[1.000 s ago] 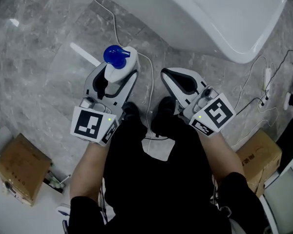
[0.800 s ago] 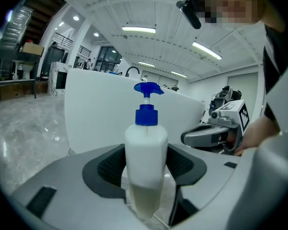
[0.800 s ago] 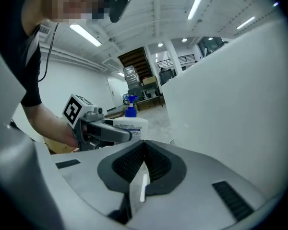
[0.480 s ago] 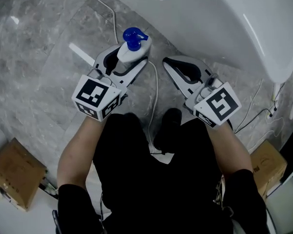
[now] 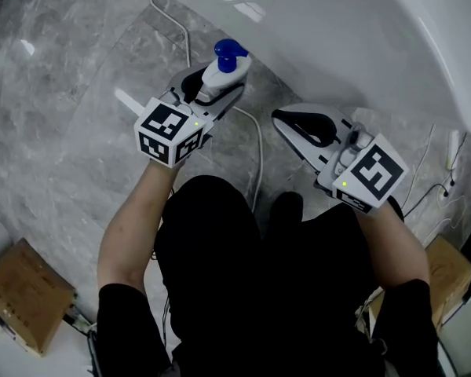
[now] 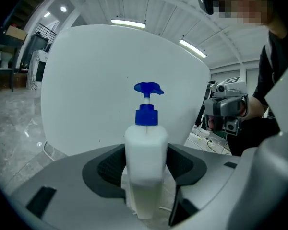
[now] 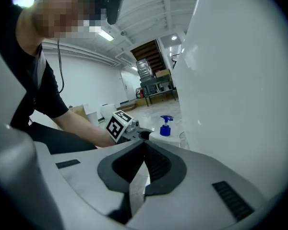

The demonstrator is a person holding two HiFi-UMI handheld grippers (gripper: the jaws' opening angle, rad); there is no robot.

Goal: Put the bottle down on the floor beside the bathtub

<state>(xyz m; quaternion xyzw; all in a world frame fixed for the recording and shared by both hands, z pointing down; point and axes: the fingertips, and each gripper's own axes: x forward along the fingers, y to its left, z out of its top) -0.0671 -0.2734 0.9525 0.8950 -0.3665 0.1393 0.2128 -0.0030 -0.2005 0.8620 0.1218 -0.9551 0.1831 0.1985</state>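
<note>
A white pump bottle (image 5: 226, 63) with a blue pump head stands upright between the jaws of my left gripper (image 5: 217, 85), which is shut on its body. It is held low, close to the curved white wall of the bathtub (image 5: 353, 30). In the left gripper view the bottle (image 6: 145, 162) fills the gap between the dark pads, with the tub (image 6: 101, 80) right behind it. My right gripper (image 5: 284, 118) hangs to the right, jaws shut and empty. Its own view shows the closed pads (image 7: 143, 159), the bottle (image 7: 165, 127) beyond them, and the tub wall (image 7: 240, 80).
A white cable (image 5: 257, 144) runs over the grey marble floor (image 5: 63, 93) between the grippers. Cardboard boxes sit at the lower left (image 5: 20, 293) and lower right (image 5: 449, 264). More cables (image 5: 432, 183) lie at the right. The person's shoe (image 5: 286, 206) is below the grippers.
The left gripper has carried the bottle forward and to the right, closer to the bathtub wall. The right gripper has drifted to the right and stayed shut.
</note>
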